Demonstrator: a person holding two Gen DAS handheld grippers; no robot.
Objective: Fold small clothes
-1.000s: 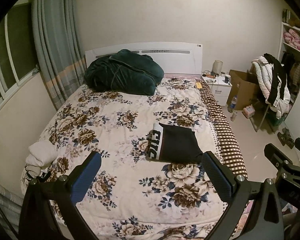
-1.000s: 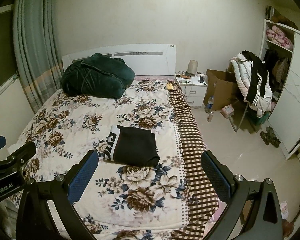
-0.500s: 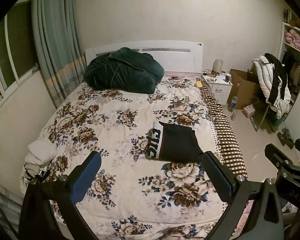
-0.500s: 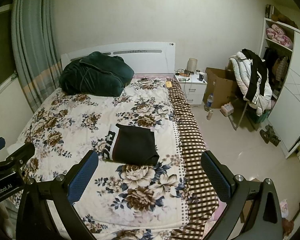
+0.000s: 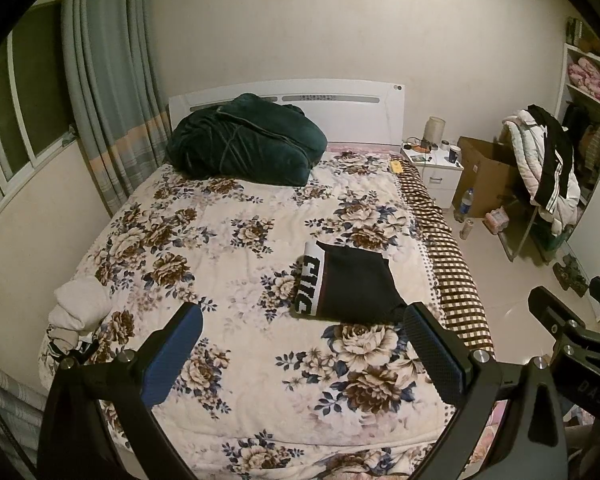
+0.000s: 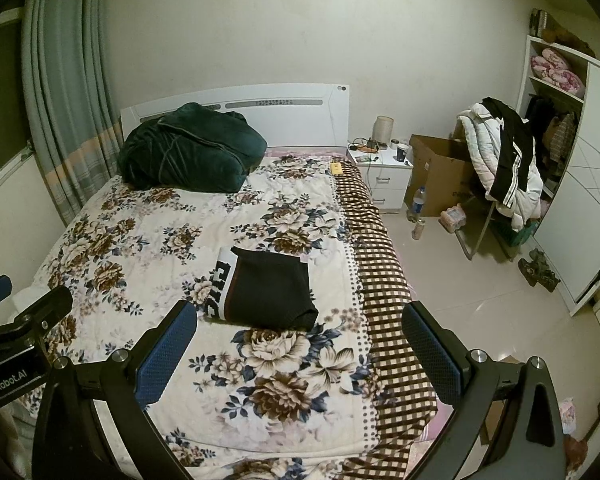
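The large bed with the cream, brown-and-blue floral quilt fills the room from 6 to 12 o'clock. A bulky dark green plush blanket lies bunched at 12 o'clock against the white headboard. A brown-and-cream checked sheet runs along the bed's edge at 3 o'clock.

The task item, a small black garment with a white lettered waistband, lies on the quilt right of centre, near the checked sheet. It appears already folded into a flat rectangle. A crumpled white cloth bundle sits at the 9 o'clock edge of the bed, well apart from it.

The left gripper hangs above the foot of the bed, jaws spread wide and holding nothing. The right gripper hangs beside it, jaws likewise wide and empty.

Risks from this position:
- The quilt is soft and plush. A low pinch could catch quilt along with fabric and drag the folded garment open.
- The garment lies near the 3 o'clock edge. A push toward that side could slide it onto the floor.
- The white bundle sits at the bed's edge and looks loosely heaped. A single-layer grasp may leave it trailing or let it drop.
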